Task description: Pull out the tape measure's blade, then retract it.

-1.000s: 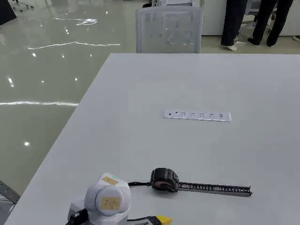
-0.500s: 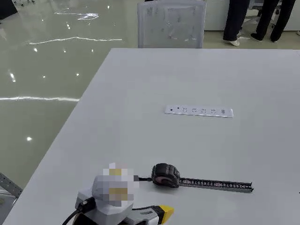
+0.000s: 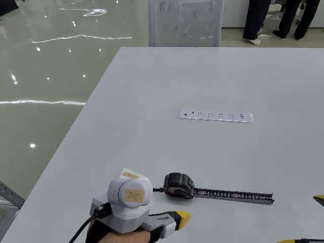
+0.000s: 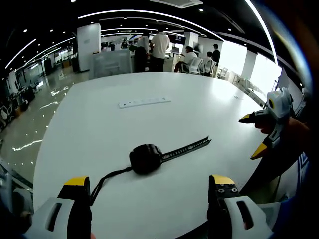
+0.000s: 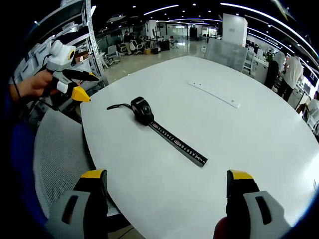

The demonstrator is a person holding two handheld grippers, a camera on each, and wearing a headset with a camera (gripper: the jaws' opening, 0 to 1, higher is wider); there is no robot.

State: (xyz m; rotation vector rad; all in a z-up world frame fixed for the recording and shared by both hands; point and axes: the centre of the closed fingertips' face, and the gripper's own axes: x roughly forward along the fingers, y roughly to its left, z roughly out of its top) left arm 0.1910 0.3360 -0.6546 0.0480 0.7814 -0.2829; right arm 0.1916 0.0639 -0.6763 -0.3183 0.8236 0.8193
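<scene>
Tape measure [image 3: 178, 185] near worktop's [image 3: 152, 101] front edge, springy blade [image 3: 233, 195] out; hard case [image 4: 145, 158] looks best to grip. Left gripper [image 4: 149, 181], right gripper [image 5: 167, 175]: jaws wide, empty.

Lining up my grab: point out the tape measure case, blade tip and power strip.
tape measure case [image 3: 178, 185], head view, middle of black housing.
blade tip [image 3: 271, 198], head view, far end of the blade.
power strip [image 3: 215, 116], head view, middle of its top face.

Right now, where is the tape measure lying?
In the head view, the tape measure lies by the near edge of the table, blade out to the right, the power strip farther back.
</scene>
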